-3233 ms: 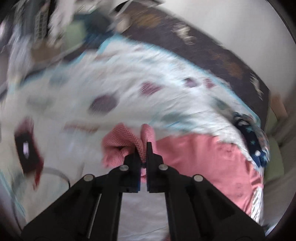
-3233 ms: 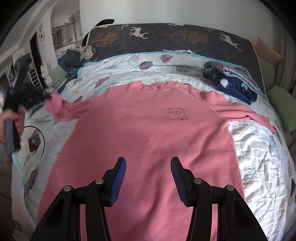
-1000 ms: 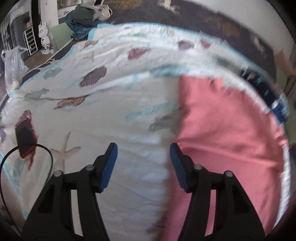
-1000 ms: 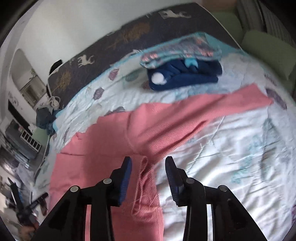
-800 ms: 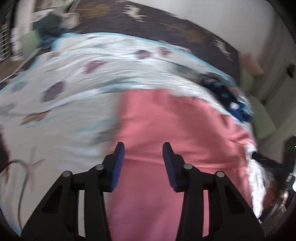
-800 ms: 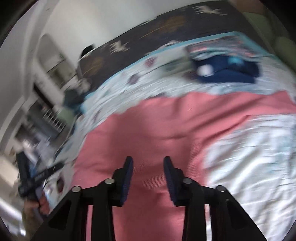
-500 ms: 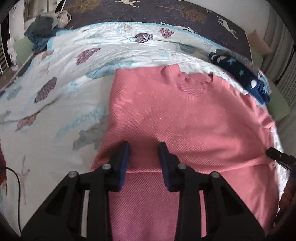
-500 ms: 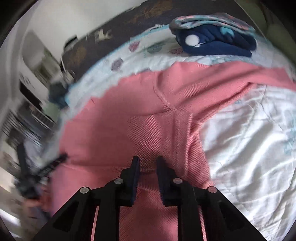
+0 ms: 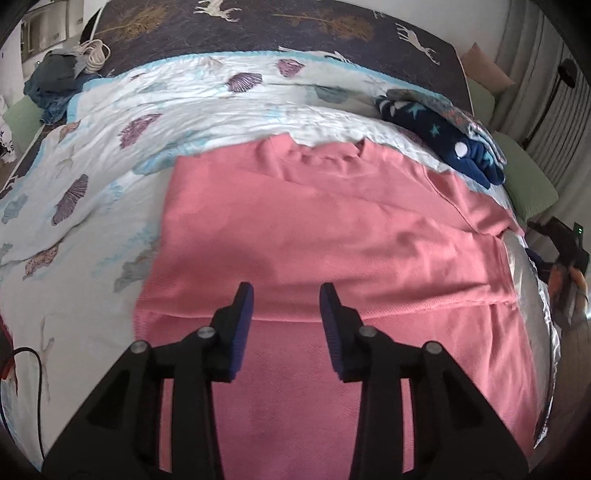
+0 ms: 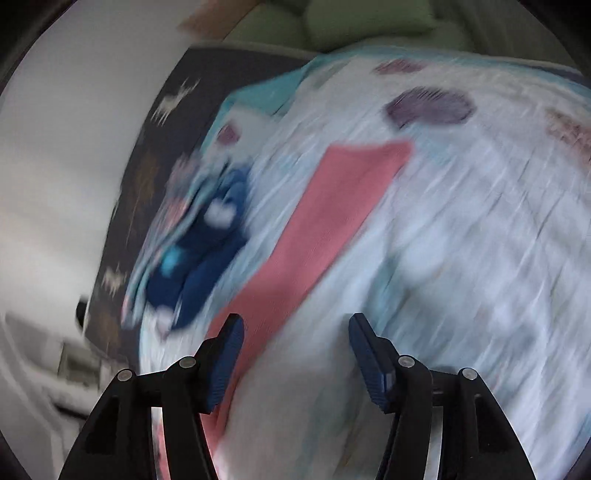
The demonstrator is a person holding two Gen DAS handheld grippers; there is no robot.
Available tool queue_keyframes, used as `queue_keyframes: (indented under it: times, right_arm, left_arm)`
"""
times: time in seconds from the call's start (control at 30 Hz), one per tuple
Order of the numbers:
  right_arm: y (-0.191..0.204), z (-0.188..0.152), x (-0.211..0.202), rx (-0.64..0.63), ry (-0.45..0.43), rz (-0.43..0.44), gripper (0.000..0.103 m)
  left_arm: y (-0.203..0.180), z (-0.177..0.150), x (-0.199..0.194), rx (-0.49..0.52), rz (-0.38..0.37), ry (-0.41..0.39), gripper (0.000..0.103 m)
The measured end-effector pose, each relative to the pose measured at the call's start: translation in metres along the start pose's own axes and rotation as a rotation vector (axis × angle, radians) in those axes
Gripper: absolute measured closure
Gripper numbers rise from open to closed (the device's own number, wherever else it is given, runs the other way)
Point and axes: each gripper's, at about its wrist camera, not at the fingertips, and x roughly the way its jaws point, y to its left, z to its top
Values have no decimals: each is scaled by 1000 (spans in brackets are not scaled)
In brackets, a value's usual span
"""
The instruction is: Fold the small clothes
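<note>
The pink sweater (image 9: pixel 332 236) lies across the bed (image 9: pixel 110 177). Left gripper (image 9: pixel 286 295) and right gripper (image 10: pixel 295 332) fingers are opening, empty. Best pinch the outstretched sleeve (image 10: pixel 332 206) near its cuff and fold inward.

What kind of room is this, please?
Most likely a bedroom: a bed with a shell-print quilt, a dark deer-print headboard, and a pink top spread for folding beside folded navy clothes.
</note>
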Motion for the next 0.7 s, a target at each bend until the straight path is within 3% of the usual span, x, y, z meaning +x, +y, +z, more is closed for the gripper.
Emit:
queue_keyframes:
  times: [0.13,0.2,0.23,0.27,0.4,0.5,0.6,0.7]
  right_arm:
    - [-20,31,20,65,-36,-26,44]
    - [-27,42,28,105,-57,-14,55]
    - [-26,47,29,98,-54,-21,81]
    - [-20,50,33,68,-30,-19,98]
    - [14,53,17,-34,-54,100,98]
    - [68,33,-7,-191,-56,212,98]
    - [134,-17,-34,-402,-14,324,98]
    - [196,-107,-51,-634,122,467,89]
  left_arm:
    - [-3,-1,1,0,5,9,64]
    - [-3,0,2,-2,14,8,64]
    - [-3,0,2,-5,20,7,64]
    - [-2,0,2,-9,24,6,64]
    - [2,0,2,-28,31,2,64]
    - [3,-2,2,-37,25,3,64]
    - [3,-5,0,-47,15,1,64]
    - [6,-8,-4,-62,10,0,64]
